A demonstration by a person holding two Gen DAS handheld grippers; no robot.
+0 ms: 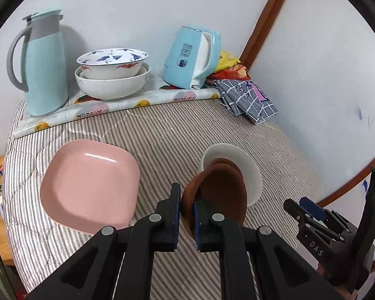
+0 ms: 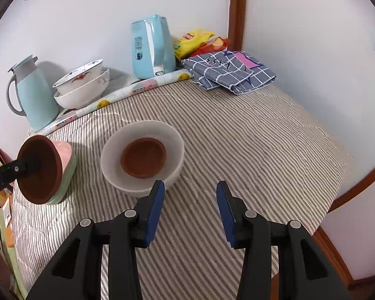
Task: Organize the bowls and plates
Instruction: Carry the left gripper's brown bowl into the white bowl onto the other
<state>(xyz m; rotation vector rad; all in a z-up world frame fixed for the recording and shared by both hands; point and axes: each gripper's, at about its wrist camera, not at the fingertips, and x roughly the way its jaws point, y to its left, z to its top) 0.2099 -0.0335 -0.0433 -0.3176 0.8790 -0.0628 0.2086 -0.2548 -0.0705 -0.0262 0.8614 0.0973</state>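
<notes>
From my right gripper [image 2: 190, 212] I see bare striped cover [image 2: 250, 145] fwd and to the right, open up to the folded plaid cloth [image 2: 227, 72]. Left-fwd the white bowl [image 2: 112, 165] sits just beside the fingertip, blocking. Back edge is lined w/ thermos [image 2: 35, 95], stacked bowls [image 2: 82, 85] and kettle [image 2: 150, 47].

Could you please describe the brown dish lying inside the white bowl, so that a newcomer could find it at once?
Start at the striped cloth covering the surface; near its middle stands a plain white bowl, apart from the two stacked bowls by the wall. The small brown dish lies flat in its bottom, unlike the similar brown dish that the left tool holds tilted in the air.
</notes>
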